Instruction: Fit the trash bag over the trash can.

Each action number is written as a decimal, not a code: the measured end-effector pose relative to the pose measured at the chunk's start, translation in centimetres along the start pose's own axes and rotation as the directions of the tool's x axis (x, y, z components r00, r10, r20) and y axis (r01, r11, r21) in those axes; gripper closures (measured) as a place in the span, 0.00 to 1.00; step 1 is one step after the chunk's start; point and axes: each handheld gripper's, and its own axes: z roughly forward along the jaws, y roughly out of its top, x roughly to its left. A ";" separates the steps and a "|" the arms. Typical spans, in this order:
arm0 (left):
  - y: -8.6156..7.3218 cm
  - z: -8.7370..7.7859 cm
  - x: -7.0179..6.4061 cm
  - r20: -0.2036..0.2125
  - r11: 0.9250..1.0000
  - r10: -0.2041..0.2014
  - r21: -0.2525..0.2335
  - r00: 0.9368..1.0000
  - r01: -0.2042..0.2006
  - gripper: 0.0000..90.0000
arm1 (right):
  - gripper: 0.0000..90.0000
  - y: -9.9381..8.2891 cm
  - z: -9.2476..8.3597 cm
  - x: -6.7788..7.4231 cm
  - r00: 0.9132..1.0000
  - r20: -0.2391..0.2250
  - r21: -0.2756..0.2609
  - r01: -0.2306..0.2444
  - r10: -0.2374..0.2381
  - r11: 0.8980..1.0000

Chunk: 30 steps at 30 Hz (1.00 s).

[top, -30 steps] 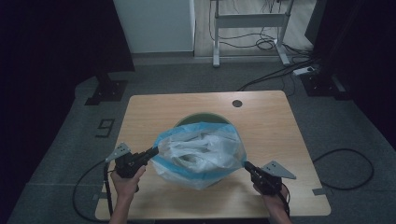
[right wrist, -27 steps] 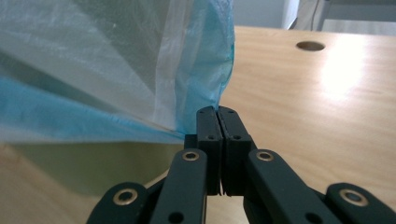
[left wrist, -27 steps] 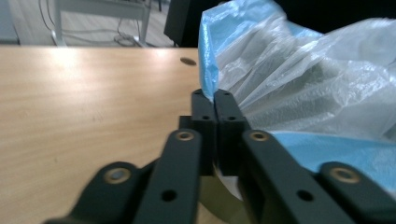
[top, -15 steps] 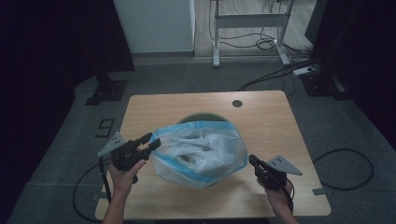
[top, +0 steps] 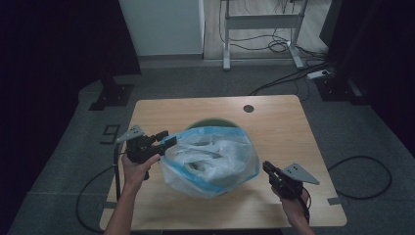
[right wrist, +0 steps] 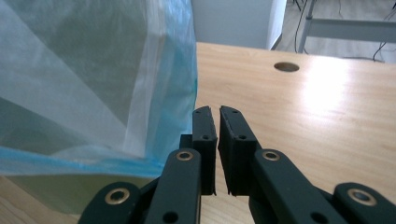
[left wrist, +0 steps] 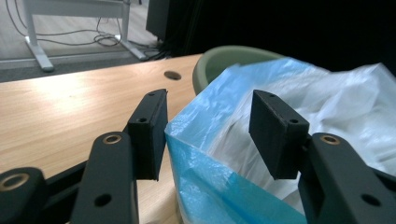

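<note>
Your left gripper [top: 169, 141] has just opened its jaws wide; your right gripper [top: 265, 167] holds its jaws nearly closed, a slit apart.

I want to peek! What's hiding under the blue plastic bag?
A green bin pokes out behind the plastic bag, which drapes over it. Whatever is inside the bin is covered.

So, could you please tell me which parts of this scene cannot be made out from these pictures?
- Round green bin: in the high view the translucent blue-edged plastic bag covers all but its far rim.
- Bin's inside: hidden by the crumpled bag in the left gripper view.
- Bag's lower part: cut off by the bottom edge there.
- Right gripper: whether bag film sits between its nearly closed jaws is unclear.
</note>
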 end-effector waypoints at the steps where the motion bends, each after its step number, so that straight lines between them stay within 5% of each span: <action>1: -0.1 0.1 0.1 -0.002 1.000 -0.002 0.002 1.000 0.002 0.54 | 0.90 0.2 -0.1 0.0 1.000 -0.005 -0.011 0.000 0.000 1.000; 6: -0.4 0.1 0.1 0.025 1.000 -0.007 0.010 1.000 0.007 0.67 | 0.70 1.9 -0.7 0.1 0.999 -0.044 -0.083 -0.001 -0.002 0.997; 10: -0.6 0.1 0.0 0.035 1.000 -0.005 0.013 0.999 0.005 0.82 | 0.55 3.8 -0.6 0.3 0.990 -0.139 -0.149 -0.048 0.027 0.988; 12: -0.7 0.1 0.0 0.030 1.000 -0.004 0.013 1.000 0.004 0.90 | 0.50 5.0 0.1 0.6 0.980 -0.194 -0.151 -0.078 0.048 0.985; 19: -0.8 0.1 -0.4 -0.001 1.000 0.022 -0.003 1.000 -0.022 0.99 | 0.44 7.5 1.2 1.2 0.970 -0.237 -0.130 -0.086 0.053 0.988; 25: -0.6 -0.3 -0.7 -0.003 0.999 0.028 -0.026 1.000 -0.028 1.00 | 0.44 8.9 2.0 1.9 0.971 -0.233 -0.078 -0.063 0.043 0.995; 30: -0.2 -0.9 -1.0 -0.021 0.996 0.050 -0.068 0.999 -0.051 1.00 | 0.67 8.2 2.5 1.8 0.969 -0.242 -0.035 -0.062 0.052 0.997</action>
